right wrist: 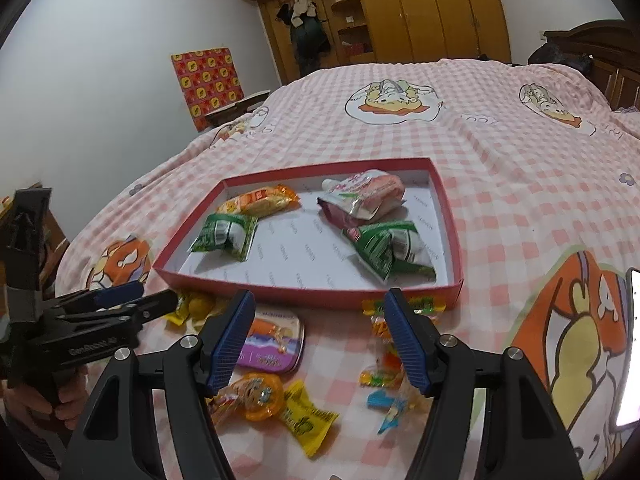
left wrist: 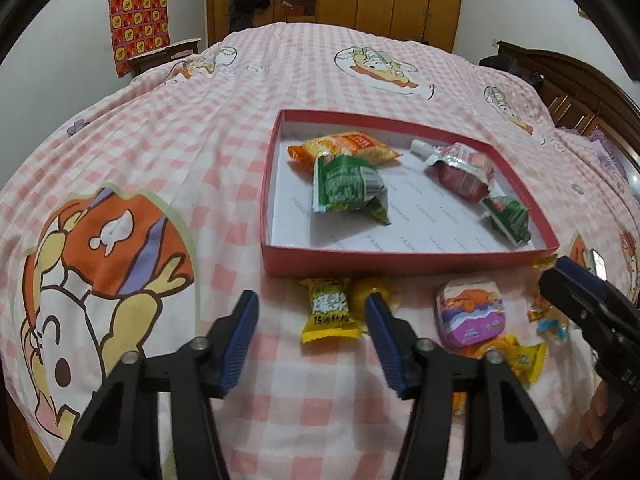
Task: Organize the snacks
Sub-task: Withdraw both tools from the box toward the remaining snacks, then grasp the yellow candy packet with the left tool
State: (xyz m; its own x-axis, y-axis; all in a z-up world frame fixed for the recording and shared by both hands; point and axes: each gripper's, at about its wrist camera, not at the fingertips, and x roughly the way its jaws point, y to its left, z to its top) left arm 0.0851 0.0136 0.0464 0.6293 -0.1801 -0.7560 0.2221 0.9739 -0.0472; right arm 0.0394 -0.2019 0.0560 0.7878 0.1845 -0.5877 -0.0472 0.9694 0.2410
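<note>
Where a pink checked bedspread (left wrist: 240, 128) covers a bed before wooden wardrobes (right wrist: 432, 8), a red tray (right wrist: 188, 240) holds four snack packets; loose sweets (right wrist: 308, 416) lie beside it. Left gripper (left wrist: 312, 304) and right gripper (right wrist: 320, 304) hover, jaws apart, empty.

A home bedroom, shown by the bed (right wrist: 500, 152) under a pink checked cartoon cover, wooden wardrobe (right wrist: 432, 8) behind, hanging clothes (right wrist: 306, 20).
</note>
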